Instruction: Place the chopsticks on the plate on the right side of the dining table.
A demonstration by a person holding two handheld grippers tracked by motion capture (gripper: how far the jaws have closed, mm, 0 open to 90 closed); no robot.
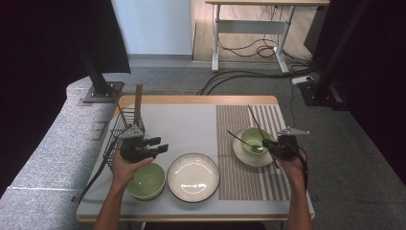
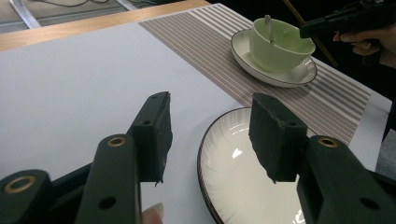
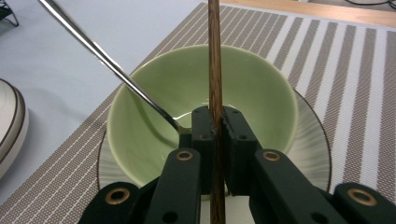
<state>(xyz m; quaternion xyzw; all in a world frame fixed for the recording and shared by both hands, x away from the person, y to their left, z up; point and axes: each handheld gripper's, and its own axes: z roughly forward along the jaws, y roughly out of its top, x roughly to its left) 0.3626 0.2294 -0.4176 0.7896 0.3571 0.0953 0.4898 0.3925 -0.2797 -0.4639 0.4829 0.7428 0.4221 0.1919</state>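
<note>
From the high view, the left claw [image 1: 160, 144] is hovering near the desk's [image 1: 191, 120] left edge above a green bowl [image 1: 146, 181], while the right claw [image 1: 266, 143] is reaching over a green cup [image 1: 253, 140] near the right edge. In the left gripper view, the left claw [image 2: 210, 135] is gaping wide, empty, over a white plate [image 2: 243, 172]. In the right gripper view, the right claw [image 3: 216, 135] is pinching a brown chopstick [image 3: 214, 56] above the cup [image 3: 252, 88], where a metal spoon [image 3: 102, 56] is leaning.

Two green bowls [image 1: 146, 180] [image 1: 255, 140], two plates [image 1: 193, 177] [image 1: 239, 152], one spoon [image 1: 245, 142].
</note>
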